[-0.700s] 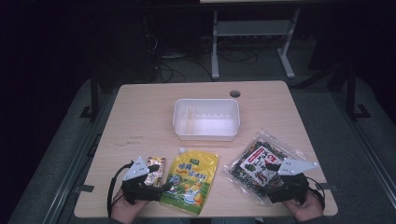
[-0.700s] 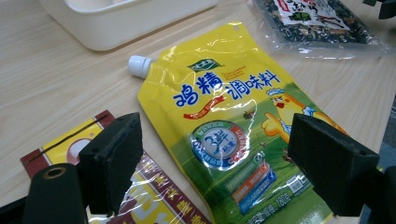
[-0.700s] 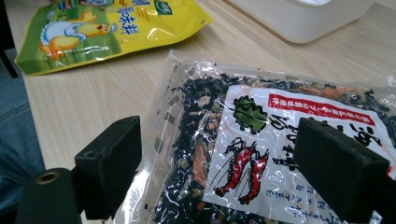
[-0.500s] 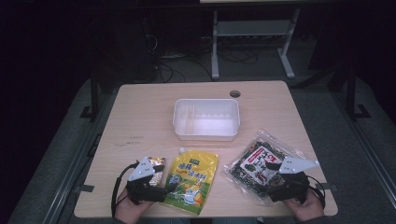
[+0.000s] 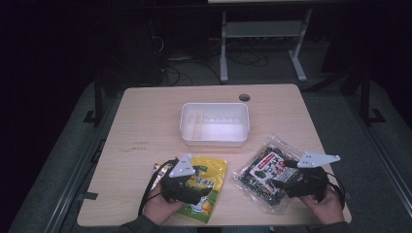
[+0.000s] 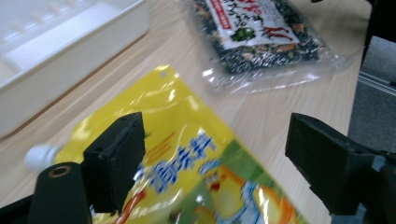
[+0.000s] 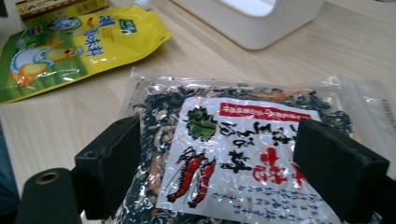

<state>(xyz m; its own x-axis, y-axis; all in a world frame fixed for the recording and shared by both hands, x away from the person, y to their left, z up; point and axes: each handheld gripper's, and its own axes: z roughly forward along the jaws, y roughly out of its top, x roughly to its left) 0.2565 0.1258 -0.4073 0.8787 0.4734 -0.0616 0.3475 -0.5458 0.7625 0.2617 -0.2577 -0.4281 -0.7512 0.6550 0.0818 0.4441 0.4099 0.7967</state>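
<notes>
A yellow spouted drink pouch (image 5: 214, 174) lies flat near the table's front edge. My left gripper (image 5: 198, 181) hovers over it, and its open jaws (image 6: 217, 163) straddle the pouch (image 6: 187, 140) without pressing on it. To the right lies a clear bag of dark dried seaweed (image 5: 265, 167) with a red-and-white label. My right gripper (image 5: 284, 177) hangs low over its near end. Its jaws (image 7: 224, 172) stand wide apart on either side of the bag (image 7: 243, 135), with nothing gripped.
An empty white plastic tub (image 5: 214, 137) stands at the table's middle, beyond both packs. A small brownish box (image 5: 159, 169) lies just left of the yellow pouch. A cable hole (image 5: 244, 97) sits near the far edge. A hand holds each gripper at the front edge.
My left gripper has slid to the right, from beside the small box to over the yellow pouch. The right gripper has stayed over the seaweed bag.
</notes>
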